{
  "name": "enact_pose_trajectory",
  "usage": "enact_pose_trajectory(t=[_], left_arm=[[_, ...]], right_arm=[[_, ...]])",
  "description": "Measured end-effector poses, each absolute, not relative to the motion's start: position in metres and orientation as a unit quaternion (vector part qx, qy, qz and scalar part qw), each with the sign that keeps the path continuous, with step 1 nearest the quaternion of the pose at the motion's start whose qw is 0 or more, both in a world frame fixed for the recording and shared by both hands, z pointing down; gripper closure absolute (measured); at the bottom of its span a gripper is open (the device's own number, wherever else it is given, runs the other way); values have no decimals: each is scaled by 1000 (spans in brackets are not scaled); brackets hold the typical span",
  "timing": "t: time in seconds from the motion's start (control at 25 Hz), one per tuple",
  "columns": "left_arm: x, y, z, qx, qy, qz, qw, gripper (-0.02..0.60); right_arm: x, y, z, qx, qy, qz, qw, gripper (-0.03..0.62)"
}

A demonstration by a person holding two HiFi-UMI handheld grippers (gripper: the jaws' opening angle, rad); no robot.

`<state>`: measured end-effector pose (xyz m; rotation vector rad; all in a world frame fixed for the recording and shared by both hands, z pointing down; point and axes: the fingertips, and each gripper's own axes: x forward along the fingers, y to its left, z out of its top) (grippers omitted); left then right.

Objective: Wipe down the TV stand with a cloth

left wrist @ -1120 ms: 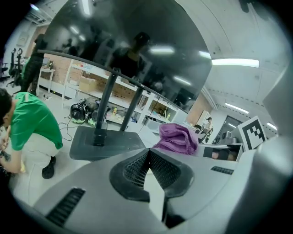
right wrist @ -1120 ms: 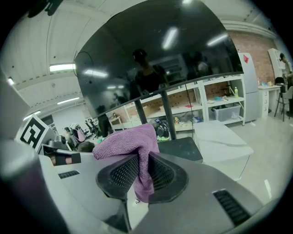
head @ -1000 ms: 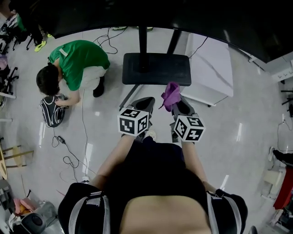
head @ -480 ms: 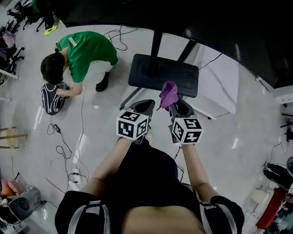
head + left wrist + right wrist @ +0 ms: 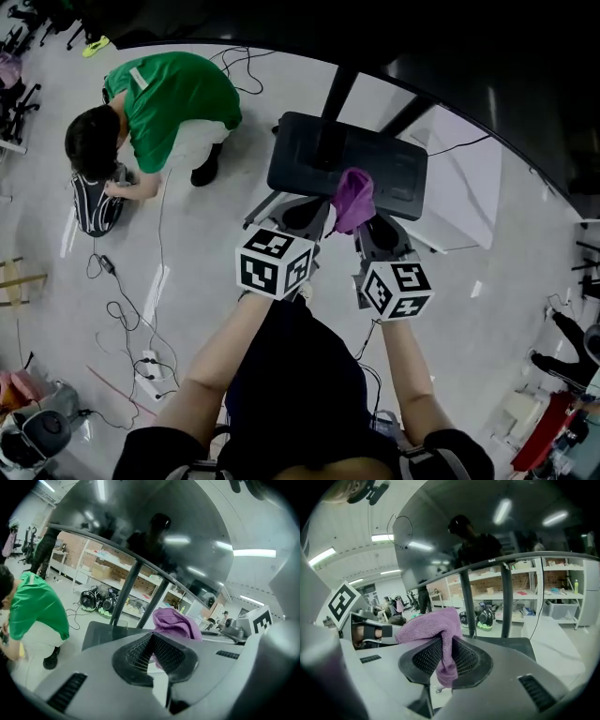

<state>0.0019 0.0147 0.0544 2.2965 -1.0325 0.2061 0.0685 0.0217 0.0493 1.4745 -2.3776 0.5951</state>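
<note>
- The right gripper (image 5: pixel 367 225) is squeezing a soft purple cloth (image 5: pixel 352 195) mid-frame, near the flat black TV stand base (image 5: pixel 394 178).
- The left gripper (image 5: pixel 302 217) is sitting closed, empty.
- Next, probably: lowering the cloth and rubbing.

Two tongs are in view, the left tongs (image 5: pixel 307 212) and the right tongs (image 5: pixel 367 223). There is one purple cloth (image 5: pixel 352 195), one stand (image 5: pixel 298 161) with two posts (image 5: pixel 339 94), one crouching person (image 5: pixel 173 98), one bag (image 5: pixel 94 208) and one white cabinet (image 5: pixel 466 183).

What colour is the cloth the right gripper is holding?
Purple. The cloth in the right gripper shows best in the right gripper view.
</note>
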Motion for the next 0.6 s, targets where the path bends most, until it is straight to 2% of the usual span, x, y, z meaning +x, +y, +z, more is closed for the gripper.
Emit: enact_pose_trajectory(t=[0.6], left_arm=[[-4,-33,105,883,-361,67,293,575]], right_arm=[[63,-46,90,541,-810,149,170,525]])
